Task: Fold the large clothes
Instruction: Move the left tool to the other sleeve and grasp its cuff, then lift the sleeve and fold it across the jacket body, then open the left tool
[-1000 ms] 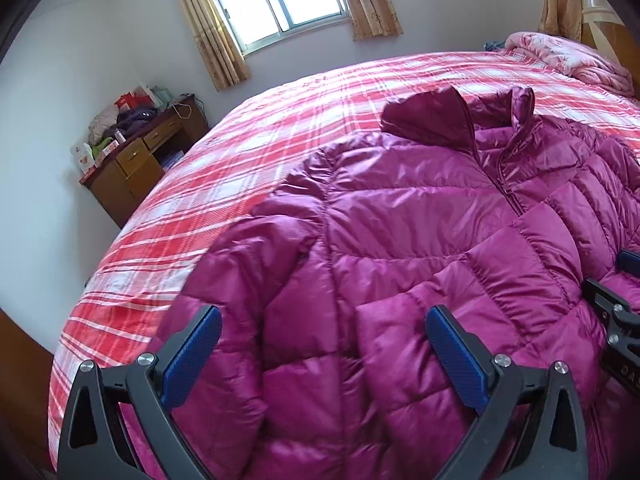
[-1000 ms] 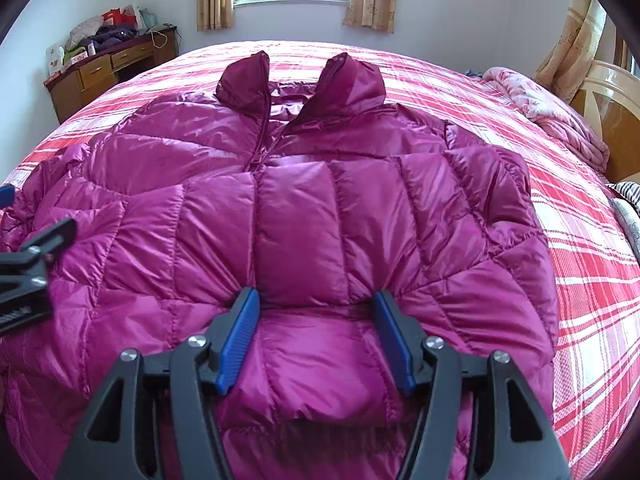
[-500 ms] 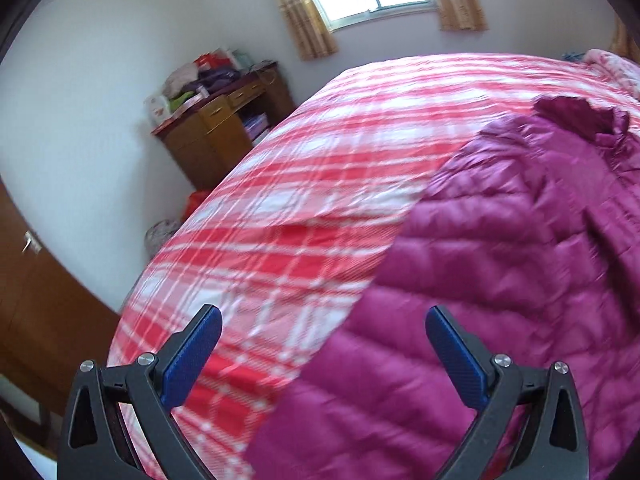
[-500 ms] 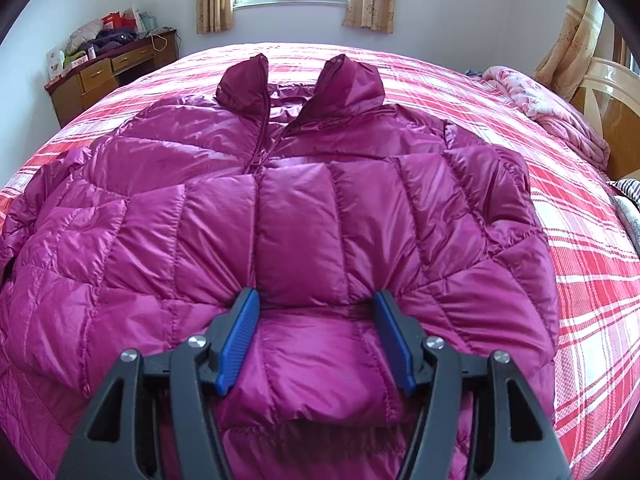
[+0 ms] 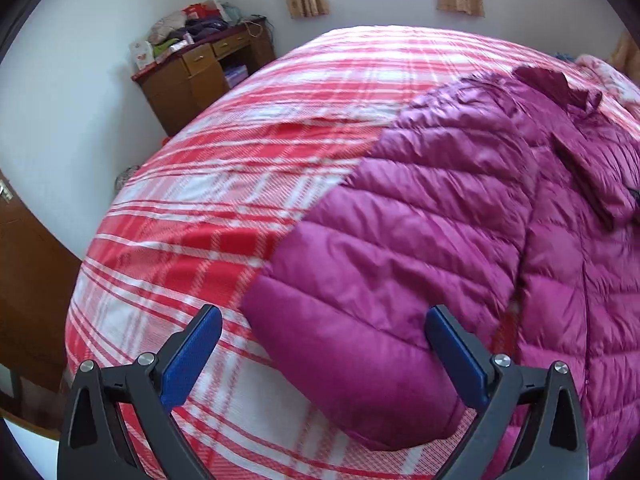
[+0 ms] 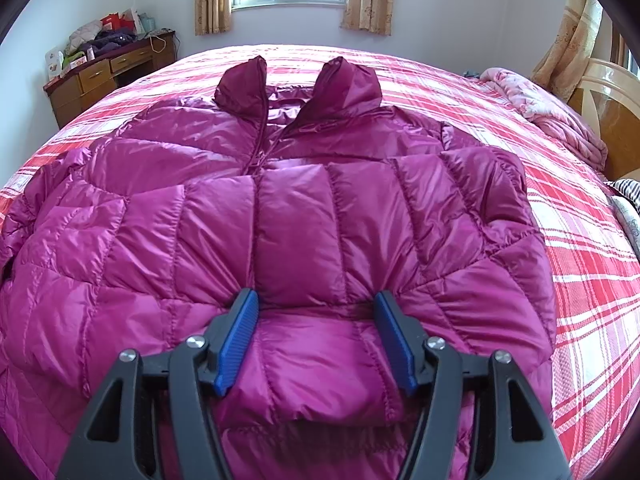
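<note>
A magenta puffer jacket (image 6: 296,208) lies front up on the red plaid bed (image 5: 200,200), collar toward the window. One sleeve is folded across its front, and my right gripper (image 6: 315,295) is shut on that sleeve (image 6: 316,360) near the cuff, the padding bulging between the blue pads. The other sleeve (image 5: 380,280) stretches out over the bedspread. My left gripper (image 5: 324,314) hovers over its cuff end with wide jaws that are closing. The cuff lies between them and the pads do not touch it.
A wooden desk (image 5: 192,76) piled with clothes and bags stands by the far wall left of the window. A pink quilt (image 6: 540,108) and a wooden headboard (image 6: 600,92) are at the bed's right. Brown wooden furniture (image 5: 24,280) borders the bed's left corner.
My left gripper swung left from above the jacket's chest to the outstretched sleeve's cuff and left the right wrist view. The right gripper and its sleeve stayed put.
</note>
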